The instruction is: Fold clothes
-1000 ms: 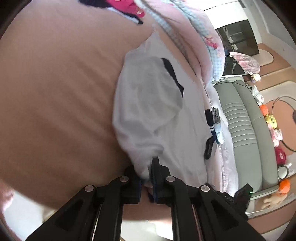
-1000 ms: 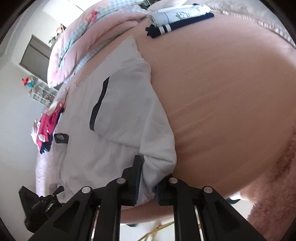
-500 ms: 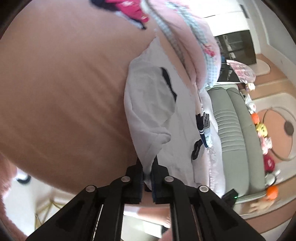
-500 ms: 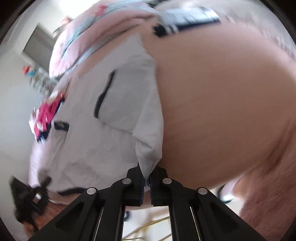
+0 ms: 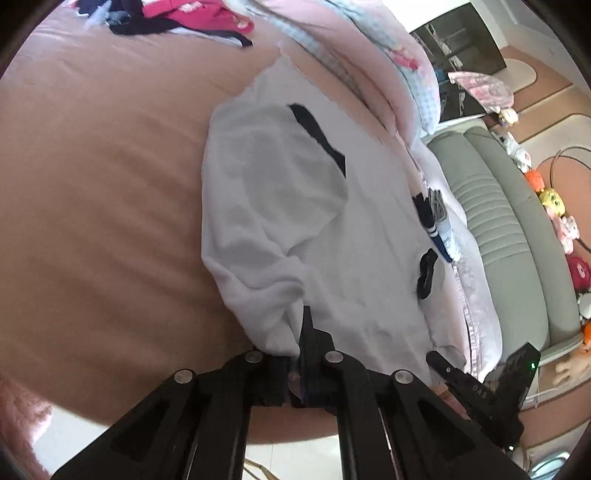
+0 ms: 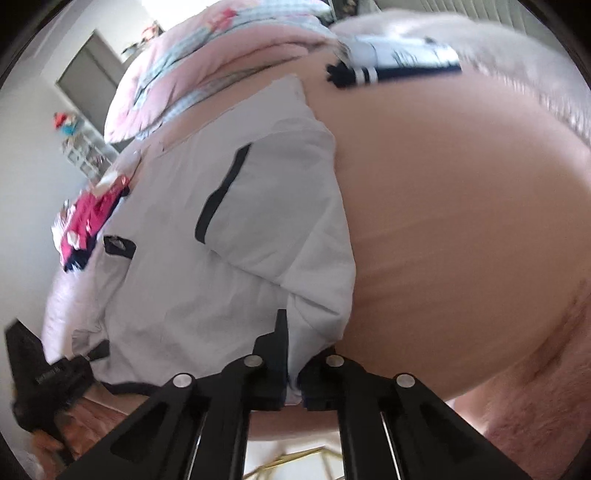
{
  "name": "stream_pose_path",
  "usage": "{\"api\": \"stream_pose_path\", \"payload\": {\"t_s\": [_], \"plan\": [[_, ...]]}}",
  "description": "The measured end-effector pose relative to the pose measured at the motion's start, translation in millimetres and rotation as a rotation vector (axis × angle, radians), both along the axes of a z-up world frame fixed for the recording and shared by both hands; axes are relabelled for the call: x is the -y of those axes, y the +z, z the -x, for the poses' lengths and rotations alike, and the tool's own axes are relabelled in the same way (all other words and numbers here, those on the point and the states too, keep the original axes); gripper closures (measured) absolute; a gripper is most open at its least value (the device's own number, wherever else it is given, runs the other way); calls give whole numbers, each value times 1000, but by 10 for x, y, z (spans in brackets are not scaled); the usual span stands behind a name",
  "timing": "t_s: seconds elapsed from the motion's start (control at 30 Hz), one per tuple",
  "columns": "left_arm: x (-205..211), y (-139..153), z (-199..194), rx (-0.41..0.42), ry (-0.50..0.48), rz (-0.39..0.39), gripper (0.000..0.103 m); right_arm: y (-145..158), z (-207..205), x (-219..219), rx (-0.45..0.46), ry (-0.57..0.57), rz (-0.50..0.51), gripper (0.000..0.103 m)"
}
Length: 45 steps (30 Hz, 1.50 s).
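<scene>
A white shirt (image 5: 354, 236) with dark trim lies spread on the tan bed sheet (image 5: 103, 192), one side and its sleeve folded over the body. My left gripper (image 5: 295, 343) is shut on the bunched near hem. In the right wrist view the same white shirt (image 6: 192, 266) shows its folded sleeve with a dark cuff. My right gripper (image 6: 295, 354) is shut on the near corner of the folded layer. Each gripper also shows in the other's view: the right gripper (image 5: 480, 387) low on the right, the left gripper (image 6: 48, 380) blurred, low on the left.
A pink and blue checked quilt (image 5: 369, 55) is heaped past the shirt. Red and dark clothes (image 5: 192, 14) lie at the far end. A navy and white folded stack (image 6: 399, 70) sits on the sheet. A green sofa (image 5: 509, 229) with plush toys stands beside the bed.
The right fingers, wider apart a second ago, have closed on the shirt's corner. Both grippers drew back toward the bed's near edge, then came forward again, still holding the hem.
</scene>
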State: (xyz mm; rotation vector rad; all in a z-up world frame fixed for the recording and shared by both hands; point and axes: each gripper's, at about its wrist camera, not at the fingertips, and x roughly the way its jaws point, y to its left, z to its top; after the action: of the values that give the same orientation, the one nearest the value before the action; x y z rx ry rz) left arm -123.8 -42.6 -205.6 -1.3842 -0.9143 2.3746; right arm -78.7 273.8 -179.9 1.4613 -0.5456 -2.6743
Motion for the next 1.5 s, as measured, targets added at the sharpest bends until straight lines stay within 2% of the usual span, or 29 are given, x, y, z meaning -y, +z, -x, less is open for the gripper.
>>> {"api": "stream_pose_path", "payload": {"t_s": [0.07, 0.13, 0.3, 0.37, 0.6, 0.7, 0.87, 1.0, 1.13, 1.23, 1.4, 1.5], "plan": [[39, 86, -73, -16, 6, 13, 100, 133, -84, 74, -51, 26, -84, 102], [106, 166, -147, -29, 12, 6, 100, 226, -155, 96, -83, 42, -105, 102], [255, 483, -368, -112, 28, -22, 101, 381, -297, 71, -115, 45, -63, 102], [281, 512, -432, -111, 38, -25, 101, 414, -339, 66, -118, 47, -56, 102], [287, 436, -642, -47, 41, -35, 101, 438, -568, -25, -68, 30, 1, 102], [293, 490, -715, -29, 15, -33, 101, 514, -723, -101, -79, -1, 24, 102], [189, 495, -686, 47, -80, -37, 101, 639, -774, -117, -114, 5, 14, 102], [150, 669, -436, 13, -135, -39, 101, 681, -510, -36, -127, 46, 9, 102], [172, 888, -1, -54, -154, -48, 101, 882, -70, -43, -191, 67, 13, 102], [179, 975, 490, -83, -163, -31, 101, 1014, 355, -55, -226, 80, 13, 102], [193, 643, 1368, -5, -148, -31, 100, 965, 1322, -34, -214, 62, -10, 102], [205, 441, 1887, 42, -138, -33, 99, 630, 1915, -18, -111, 51, -23, 101]]}}
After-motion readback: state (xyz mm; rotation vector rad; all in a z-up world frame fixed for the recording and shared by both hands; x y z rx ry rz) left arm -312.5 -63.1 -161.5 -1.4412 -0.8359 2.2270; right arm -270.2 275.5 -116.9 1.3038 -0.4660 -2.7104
